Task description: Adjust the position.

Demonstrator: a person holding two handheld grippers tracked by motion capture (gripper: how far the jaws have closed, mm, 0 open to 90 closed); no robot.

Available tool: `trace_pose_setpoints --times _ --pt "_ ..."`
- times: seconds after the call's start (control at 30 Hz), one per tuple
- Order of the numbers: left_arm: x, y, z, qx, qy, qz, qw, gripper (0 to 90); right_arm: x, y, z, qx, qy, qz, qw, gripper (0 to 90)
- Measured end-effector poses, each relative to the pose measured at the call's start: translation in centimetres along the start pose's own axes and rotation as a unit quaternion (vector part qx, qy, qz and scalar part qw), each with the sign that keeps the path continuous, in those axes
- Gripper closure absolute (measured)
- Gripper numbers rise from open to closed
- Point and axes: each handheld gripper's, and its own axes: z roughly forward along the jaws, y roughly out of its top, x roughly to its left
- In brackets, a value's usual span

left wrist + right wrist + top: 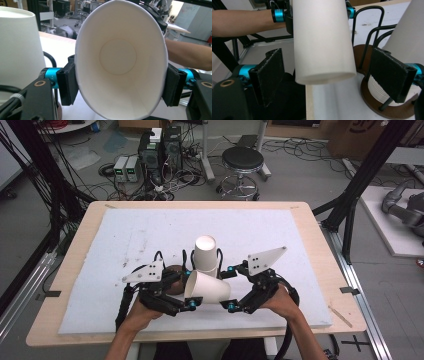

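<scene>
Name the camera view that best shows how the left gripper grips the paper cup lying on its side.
The left gripper view: both pads squeeze the paper cup near its rim into an oval. The high view shows the cup from above, lying level between both grippers. The right gripper view shows its base end between the right gripper's open jaws, untouched.

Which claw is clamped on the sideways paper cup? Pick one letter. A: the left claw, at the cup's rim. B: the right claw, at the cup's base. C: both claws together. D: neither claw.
A: in the left gripper view the left claw presses both pads on the rim of the paper cup, squeezing it oval, while the right claw stands open with gaps around the cup's base.
</scene>
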Motion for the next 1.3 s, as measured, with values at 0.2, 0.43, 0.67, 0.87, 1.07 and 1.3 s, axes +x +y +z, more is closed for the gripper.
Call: trace_pose_setpoints --times 0.2,0.43,0.67,0.87,1.07,1.3 --pt "-0.1 0.4 -1.0 0.016 0.016 0.008 0.9997 28.8 0.0 -0.2 -1.0 -0.010 -0.013 0.005 0.9999 13.9" --pt "-0.3 1.2 -2.3 0.043 0.038 0.018 0.9982 28.7 0.0 -0.7 -2.3 -0.018 -0.032 0.007 0.9993 14.0" --pt "-0.4 1.9 -3.9 0.062 0.061 0.024 0.9959 28.6 -0.1 -1.2 -3.8 -0.020 -0.072 0.021 0.9970 14.0" --pt "-0.3 1.9 -5.3 0.077 0.081 0.023 0.9934 28.6 -0.1 -1.9 -5.0 -0.025 -0.098 0.028 0.9945 14.1" --pt "-0.2 1.9 -6.5 0.092 0.100 0.022 0.9905 28.5 -0.3 -2.9 -6.2 -0.020 -0.130 0.044 0.9904 14.2" --pt "0.0 1.8 -7.9 0.097 0.115 0.016 0.9885 28.6 -0.5 -3.9 -7.6 -0.015 -0.163 0.061 0.9847 14.7"
